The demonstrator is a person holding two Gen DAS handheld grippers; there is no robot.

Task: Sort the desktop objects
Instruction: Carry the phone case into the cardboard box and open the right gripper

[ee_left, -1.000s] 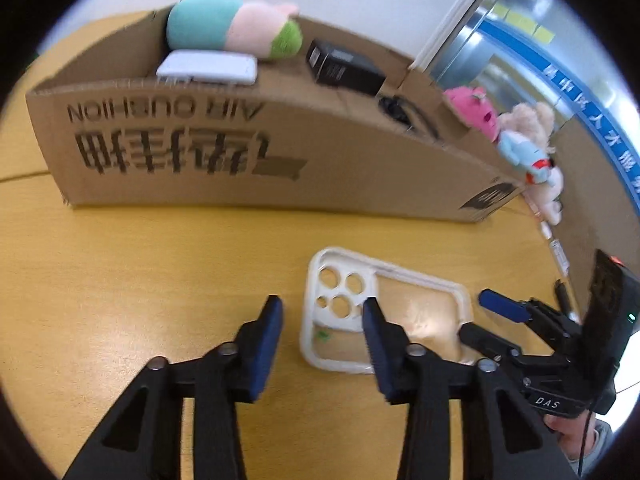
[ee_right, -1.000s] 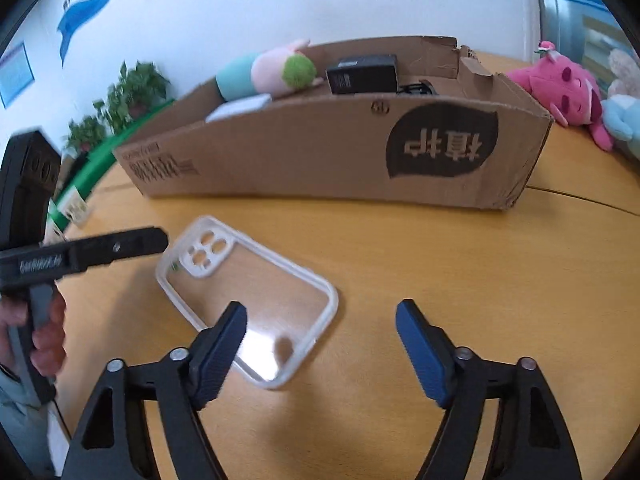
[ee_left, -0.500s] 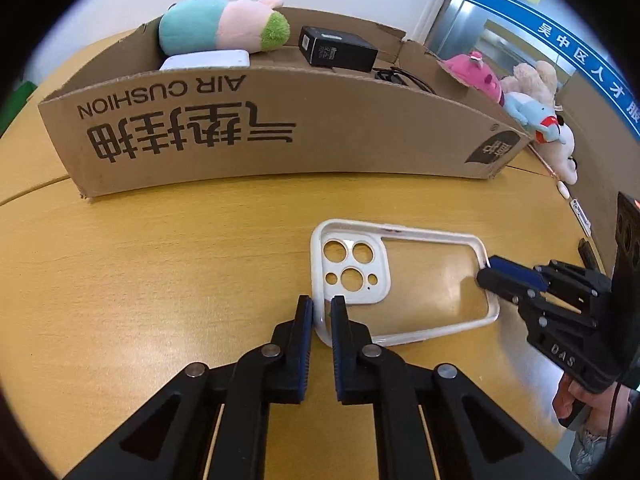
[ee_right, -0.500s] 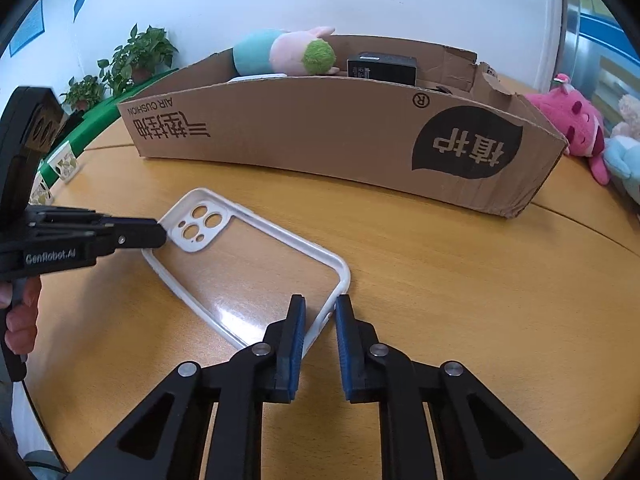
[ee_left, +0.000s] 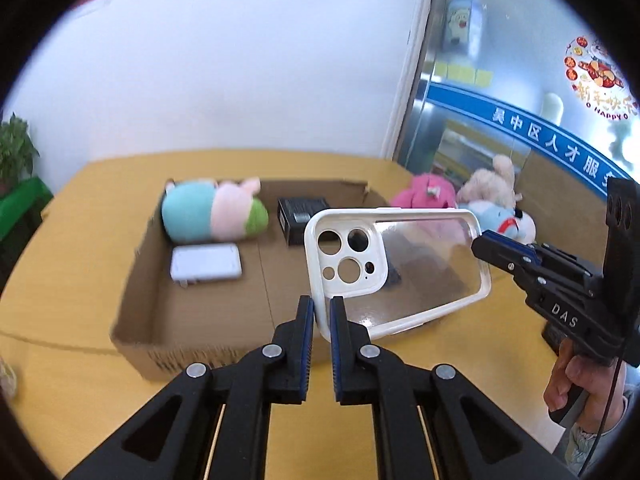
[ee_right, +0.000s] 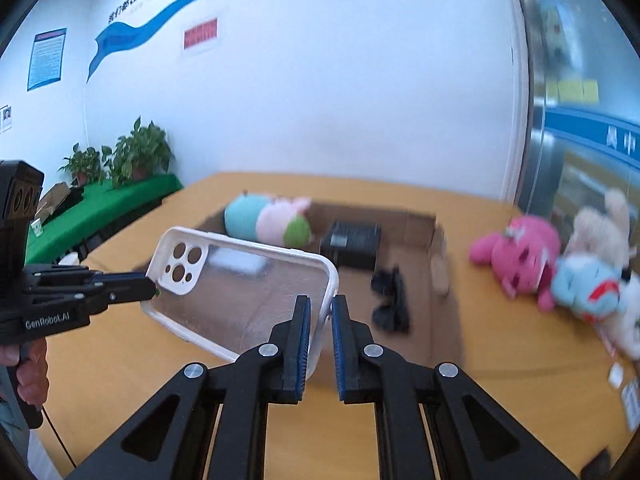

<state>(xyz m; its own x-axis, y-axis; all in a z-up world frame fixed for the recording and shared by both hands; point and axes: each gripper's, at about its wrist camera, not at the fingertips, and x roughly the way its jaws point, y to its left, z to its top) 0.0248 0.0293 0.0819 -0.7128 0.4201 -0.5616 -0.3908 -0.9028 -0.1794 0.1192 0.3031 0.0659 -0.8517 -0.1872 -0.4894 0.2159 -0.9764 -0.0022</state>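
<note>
Phone case (ee_left: pixel 400 268), clear-backed with a white rim and white camera block, hangs in the air above the cardboard box (ee_left: pixel 208 304). Left gripper (ee_left: pixel 318 320) clamps its camera-end rim; right gripper (ee_right: pixel 319 320) clamps the opposite end.

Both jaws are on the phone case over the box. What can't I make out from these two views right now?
- Black item in the box: blurred in the right view; phone case covers it in the left.
- Black box's label: too small.
- Papers, right view: cut by the edge.
- Box's near wall: left gripper hides part.
</note>
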